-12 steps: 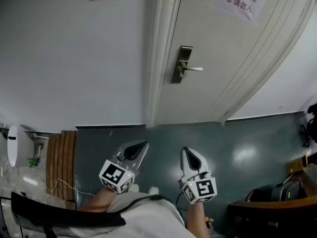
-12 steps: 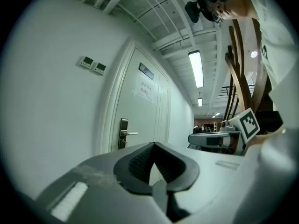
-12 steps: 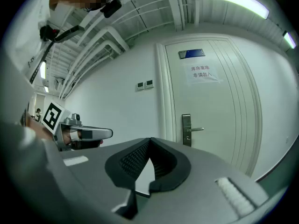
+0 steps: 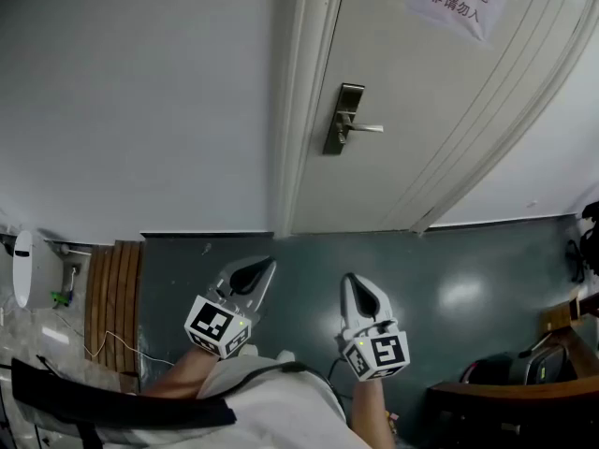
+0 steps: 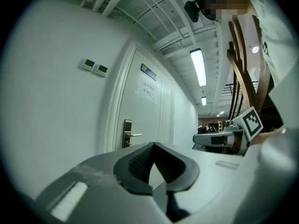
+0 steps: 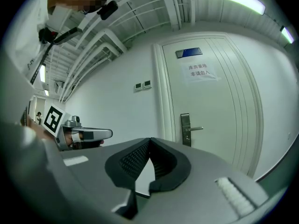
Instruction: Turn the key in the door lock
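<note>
Left tool (image 4: 263, 269) and right tool (image 4: 355, 286) are both pressed together and empty, side by side, well apart from the far door lock (image 4: 344, 120).

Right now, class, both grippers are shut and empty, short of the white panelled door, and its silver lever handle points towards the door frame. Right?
One slip: in the head view the silver lever handle points away from the door frame, across the white panelled door. The left gripper and right gripper are indeed shut, empty and short of it.
</note>
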Available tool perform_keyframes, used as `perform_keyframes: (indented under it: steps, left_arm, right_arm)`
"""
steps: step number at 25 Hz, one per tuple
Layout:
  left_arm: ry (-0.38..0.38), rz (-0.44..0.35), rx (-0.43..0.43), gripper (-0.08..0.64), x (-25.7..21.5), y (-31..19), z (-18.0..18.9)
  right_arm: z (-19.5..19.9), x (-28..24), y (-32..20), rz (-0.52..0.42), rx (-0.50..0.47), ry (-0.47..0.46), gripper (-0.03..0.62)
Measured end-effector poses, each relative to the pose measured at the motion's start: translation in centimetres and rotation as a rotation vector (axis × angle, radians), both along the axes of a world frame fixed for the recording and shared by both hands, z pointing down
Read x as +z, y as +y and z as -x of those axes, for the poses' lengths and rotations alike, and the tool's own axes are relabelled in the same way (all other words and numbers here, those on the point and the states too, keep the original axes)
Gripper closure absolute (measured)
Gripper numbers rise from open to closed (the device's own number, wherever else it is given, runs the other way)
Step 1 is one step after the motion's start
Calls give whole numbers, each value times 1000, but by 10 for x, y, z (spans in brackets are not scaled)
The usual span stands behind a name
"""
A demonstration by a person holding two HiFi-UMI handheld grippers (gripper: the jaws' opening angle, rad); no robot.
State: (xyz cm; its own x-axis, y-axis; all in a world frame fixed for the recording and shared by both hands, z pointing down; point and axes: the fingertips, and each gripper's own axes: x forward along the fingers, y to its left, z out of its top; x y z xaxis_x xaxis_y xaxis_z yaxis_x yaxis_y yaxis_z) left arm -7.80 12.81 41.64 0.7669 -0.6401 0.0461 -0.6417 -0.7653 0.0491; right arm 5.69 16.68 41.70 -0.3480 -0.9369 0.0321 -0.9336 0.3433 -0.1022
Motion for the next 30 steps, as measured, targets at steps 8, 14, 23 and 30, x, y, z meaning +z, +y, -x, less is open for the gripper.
perform_keyframes:
  steps: [8, 14, 23, 30]
  left_arm:
    - [-10, 12, 4, 558, 6, 5, -18]
    - [-20, 39, -21, 557, 16, 14, -26]
    - [-30, 56, -62, 556, 26, 30, -32]
    - [-42, 52, -70, 557, 27, 28, -37]
  right_arm:
    - [-17, 9, 3, 17, -26, -21, 583]
    - [-28, 21, 12, 47, -49, -41, 583]
    - [-44, 37, 28, 68, -73, -58, 583]
    - [-53, 41, 30, 76, -73, -58, 583]
